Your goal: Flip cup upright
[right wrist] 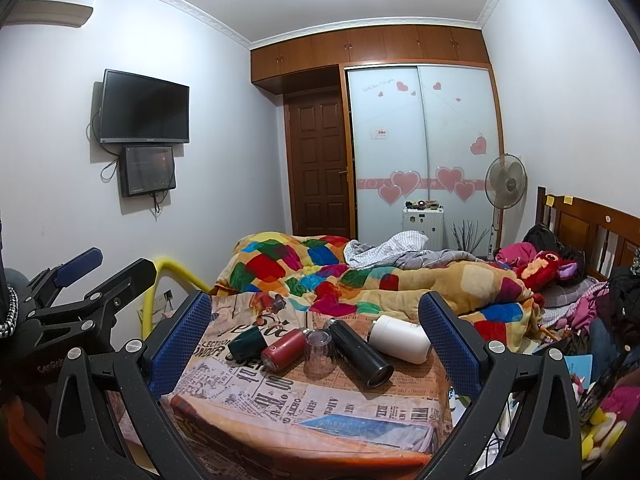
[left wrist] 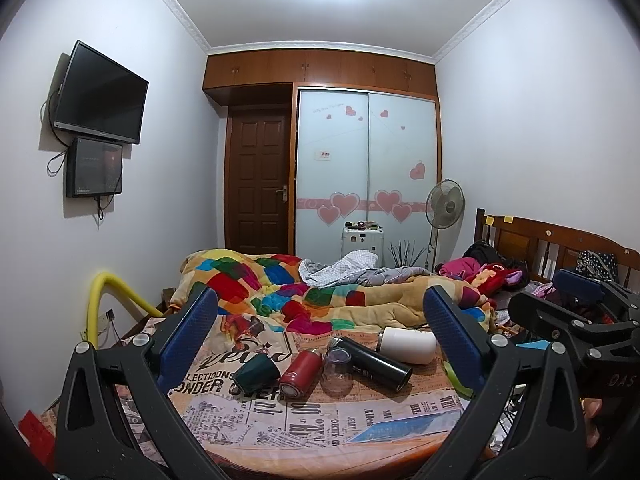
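Several cups lie on a small table covered with a newspaper-print cloth [left wrist: 320, 420] [right wrist: 320, 400]. From left: a dark green cup [left wrist: 256, 372] [right wrist: 247, 343] on its side, a red bottle [left wrist: 299, 374] [right wrist: 283, 349] on its side, a clear cup [left wrist: 337, 372] [right wrist: 319, 350] upside down, a black flask [left wrist: 374, 362] [right wrist: 358, 352] on its side, and a white cup [left wrist: 408, 345] [right wrist: 400, 338] on its side. My left gripper [left wrist: 320, 332] is open and held back from them. My right gripper [right wrist: 316, 334] is open too, also held back; it shows at the right of the left wrist view [left wrist: 560, 292].
A bed with a colourful patchwork quilt [left wrist: 320, 292] [right wrist: 360, 276] lies behind the table. A wooden headboard [left wrist: 560, 244] and heaped clothes are at right. A yellow tube [left wrist: 108, 292] stands left. A fan [left wrist: 444, 204] and wardrobe are at the back.
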`<move>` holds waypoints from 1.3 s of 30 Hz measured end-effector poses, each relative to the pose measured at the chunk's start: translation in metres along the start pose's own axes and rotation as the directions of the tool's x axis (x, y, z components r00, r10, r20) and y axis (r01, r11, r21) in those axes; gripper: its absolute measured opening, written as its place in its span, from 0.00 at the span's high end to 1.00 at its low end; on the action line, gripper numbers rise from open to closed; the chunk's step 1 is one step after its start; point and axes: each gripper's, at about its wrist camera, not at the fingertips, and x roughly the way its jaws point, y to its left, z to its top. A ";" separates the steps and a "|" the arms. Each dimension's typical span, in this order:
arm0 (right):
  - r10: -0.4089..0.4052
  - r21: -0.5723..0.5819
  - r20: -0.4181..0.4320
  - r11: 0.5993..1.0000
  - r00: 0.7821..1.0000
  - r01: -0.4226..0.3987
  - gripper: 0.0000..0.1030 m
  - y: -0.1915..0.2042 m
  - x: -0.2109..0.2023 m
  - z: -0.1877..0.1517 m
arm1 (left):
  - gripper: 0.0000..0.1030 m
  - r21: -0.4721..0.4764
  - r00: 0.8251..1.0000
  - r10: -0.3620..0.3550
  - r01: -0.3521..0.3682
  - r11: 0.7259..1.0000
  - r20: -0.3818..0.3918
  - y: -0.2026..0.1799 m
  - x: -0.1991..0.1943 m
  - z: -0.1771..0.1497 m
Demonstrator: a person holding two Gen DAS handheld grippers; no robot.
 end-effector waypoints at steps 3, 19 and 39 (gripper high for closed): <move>-0.001 -0.001 0.000 1.000 1.000 0.001 0.00 0.000 -0.001 0.000 | 0.00 -0.005 1.000 0.003 -0.003 1.000 -0.001 0.003 0.002 -0.002; -0.001 -0.002 0.000 1.000 1.000 0.001 0.00 0.000 0.000 -0.001 | 0.00 -0.009 1.000 0.007 -0.007 1.000 -0.002 0.002 0.004 -0.004; 0.000 -0.003 0.001 1.000 1.000 0.000 0.00 0.001 0.000 -0.001 | 0.00 -0.006 1.000 0.010 -0.010 1.000 0.001 0.000 0.006 -0.004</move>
